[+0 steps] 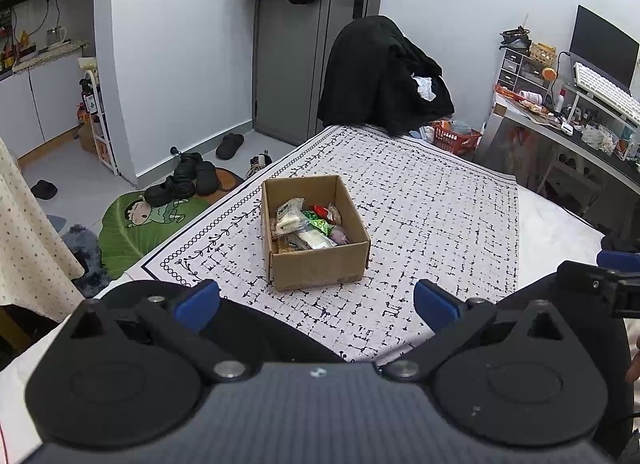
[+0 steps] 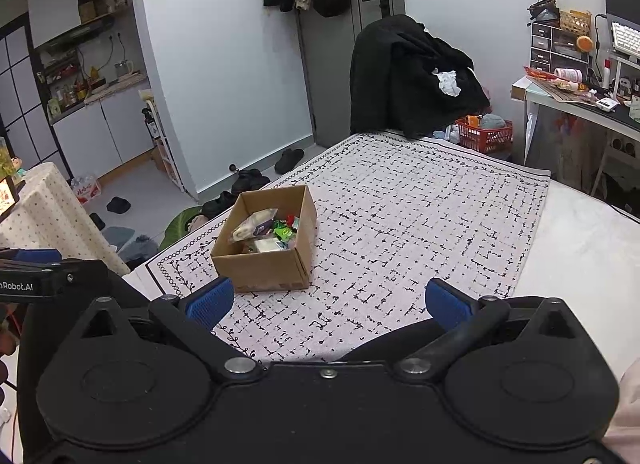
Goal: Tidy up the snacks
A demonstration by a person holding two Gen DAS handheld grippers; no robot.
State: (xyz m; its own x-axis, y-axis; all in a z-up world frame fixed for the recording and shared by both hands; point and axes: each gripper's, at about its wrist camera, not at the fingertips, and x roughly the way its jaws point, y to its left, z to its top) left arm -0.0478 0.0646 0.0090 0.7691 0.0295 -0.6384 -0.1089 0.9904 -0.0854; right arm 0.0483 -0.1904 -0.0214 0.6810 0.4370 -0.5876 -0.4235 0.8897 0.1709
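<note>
An open cardboard box stands on the patterned white cloth on the bed. It holds several wrapped snacks, white, green, red and purple. The box and its snacks also show in the right wrist view, left of centre. My left gripper is open and empty, held just in front of the box. My right gripper is open and empty, to the right of the box and nearer me. The right gripper's side shows at the right edge of the left wrist view.
A chair draped in black clothes stands beyond the bed. A red basket sits on the floor beside it. A cluttered desk is at the right. Shoes and a green leaf mat lie left of the bed.
</note>
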